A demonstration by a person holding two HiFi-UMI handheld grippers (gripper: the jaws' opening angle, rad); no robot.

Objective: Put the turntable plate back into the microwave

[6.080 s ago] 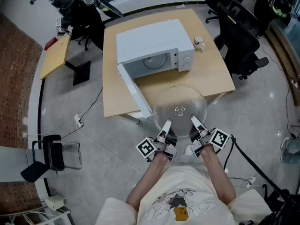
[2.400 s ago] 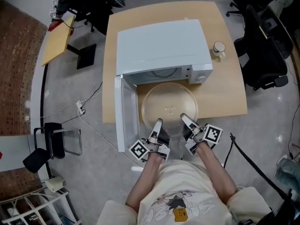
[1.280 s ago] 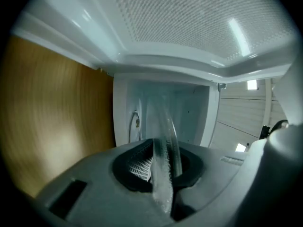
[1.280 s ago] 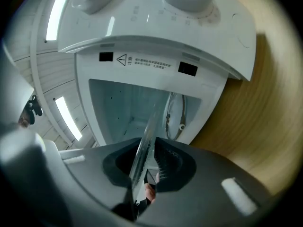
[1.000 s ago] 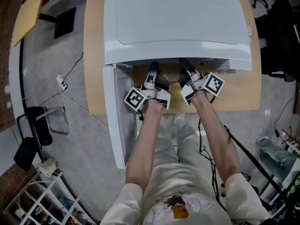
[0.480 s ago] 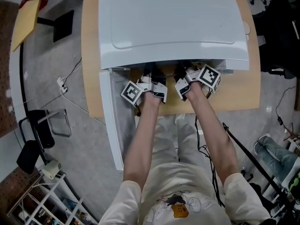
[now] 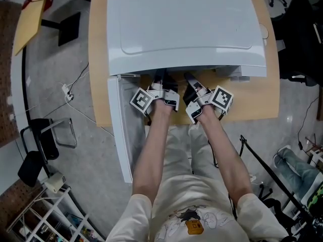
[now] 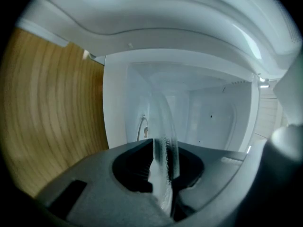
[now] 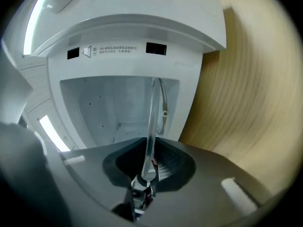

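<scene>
The white microwave (image 7: 181,24) stands on the wooden table (image 7: 257,100), its door (image 7: 121,130) swung open to the left. Both grippers reach into its mouth. My left gripper (image 7: 160,77) is mostly under the top lip; in its own view it (image 8: 161,174) is shut on the rim of the clear glass turntable plate (image 8: 163,126), which extends into the cavity (image 8: 213,117). My right gripper (image 7: 189,79) sits a little further out. In its view the plate rim (image 9: 152,117) runs between the jaws (image 9: 149,169), which are closing, with a gap beside the pad.
A black chair (image 7: 38,145) and a cable (image 7: 68,92) lie on the floor to the left. A white rack (image 7: 45,205) is at bottom left. Dark office chairs (image 7: 303,34) crowd the right side. A cup's edge (image 7: 265,32) peeks out beside the microwave.
My right gripper has drawn back out of the microwave mouth toward the person and rolled slightly. The left gripper has stayed put at the opening.
</scene>
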